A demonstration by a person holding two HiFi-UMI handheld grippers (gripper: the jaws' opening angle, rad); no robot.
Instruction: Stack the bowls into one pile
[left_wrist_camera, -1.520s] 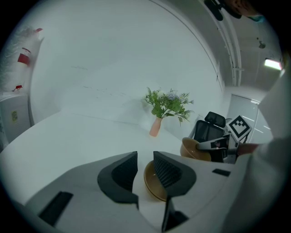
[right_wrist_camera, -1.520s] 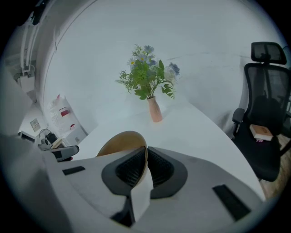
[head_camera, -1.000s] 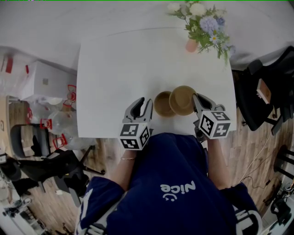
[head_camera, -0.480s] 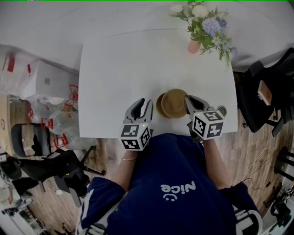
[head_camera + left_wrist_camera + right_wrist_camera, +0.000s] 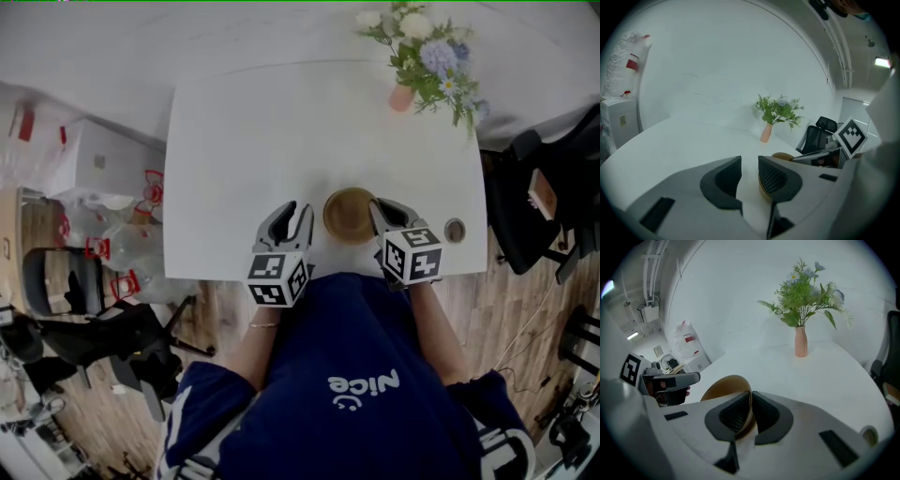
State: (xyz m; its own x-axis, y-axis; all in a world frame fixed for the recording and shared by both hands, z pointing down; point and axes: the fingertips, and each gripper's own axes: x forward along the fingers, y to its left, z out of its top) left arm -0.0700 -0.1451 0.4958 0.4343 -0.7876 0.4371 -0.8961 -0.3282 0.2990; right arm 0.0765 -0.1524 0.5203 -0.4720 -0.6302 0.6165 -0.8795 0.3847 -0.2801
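Head view: right gripper (image 5: 378, 208) pinches bowl (image 5: 349, 214) by its rim at 3 o'clock; left gripper (image 5: 286, 220) stands wide, empty, at 9 o'clock. Tilted release risks crooked nesting.

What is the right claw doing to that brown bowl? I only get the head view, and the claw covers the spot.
Observer: In the right gripper view, the right claw is shut on the bowl, its thin rim pinched between the two jaws.
Visitor: And the left claw?
Observer: Its own view shows the left claw open, with nothing between its jaws; the bowl shows just beyond one jaw.
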